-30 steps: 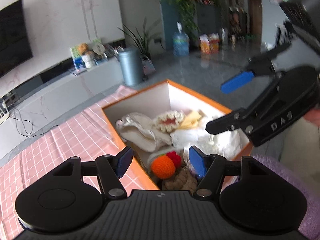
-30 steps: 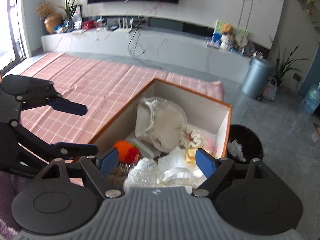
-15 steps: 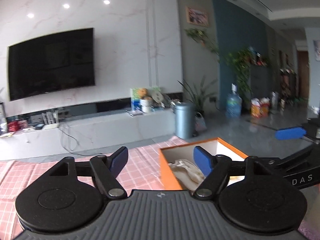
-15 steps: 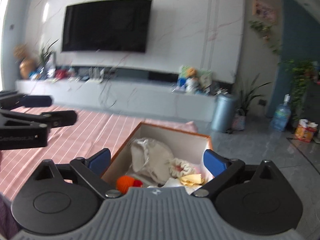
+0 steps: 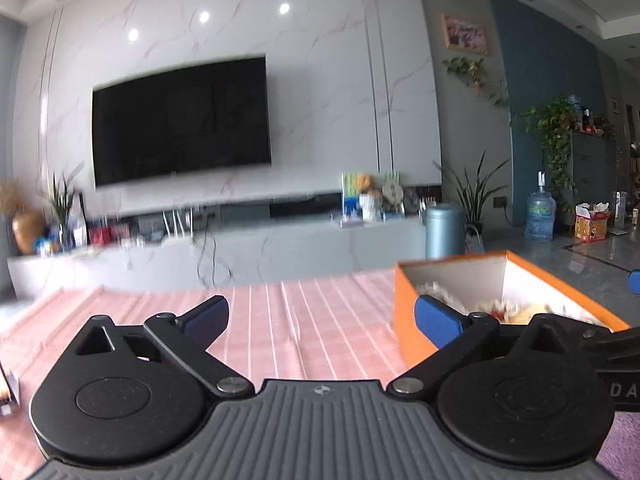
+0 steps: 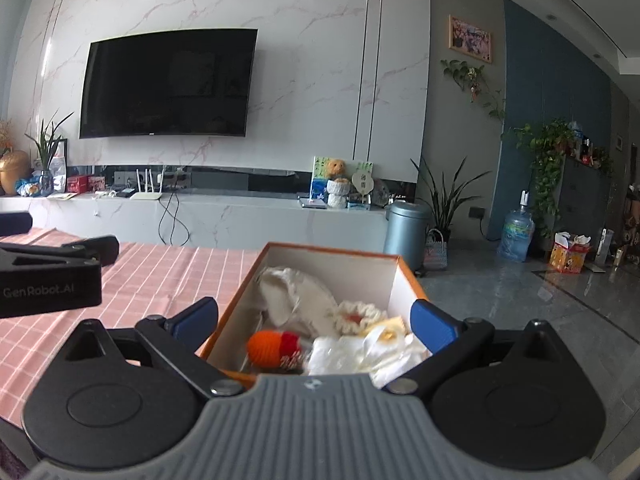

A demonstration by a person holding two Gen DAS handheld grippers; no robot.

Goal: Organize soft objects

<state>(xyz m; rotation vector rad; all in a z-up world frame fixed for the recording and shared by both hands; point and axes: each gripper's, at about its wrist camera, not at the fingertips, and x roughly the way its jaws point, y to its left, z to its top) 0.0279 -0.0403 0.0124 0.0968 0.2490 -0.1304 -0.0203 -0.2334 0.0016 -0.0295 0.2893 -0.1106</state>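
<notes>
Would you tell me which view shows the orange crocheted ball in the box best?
The right wrist view: the orange crocheted ball lies in plain sight inside the orange box. In the left wrist view the box wall and a fingertip hide it.

- The table has a pink cloth [image 5: 312, 320] on it, with thin white lines that make squares.
- The cloth has a few soft folds near the middle.
- An orange box [image 6: 408, 276] sits right on the cloth, at the table's right end — it is white inside and open on top.
- The box holds soft things, so they lie in the box and not on the cloth.
- At the far left edge of the left view a small thing sits on the table — too cut off to tell what.
</notes>
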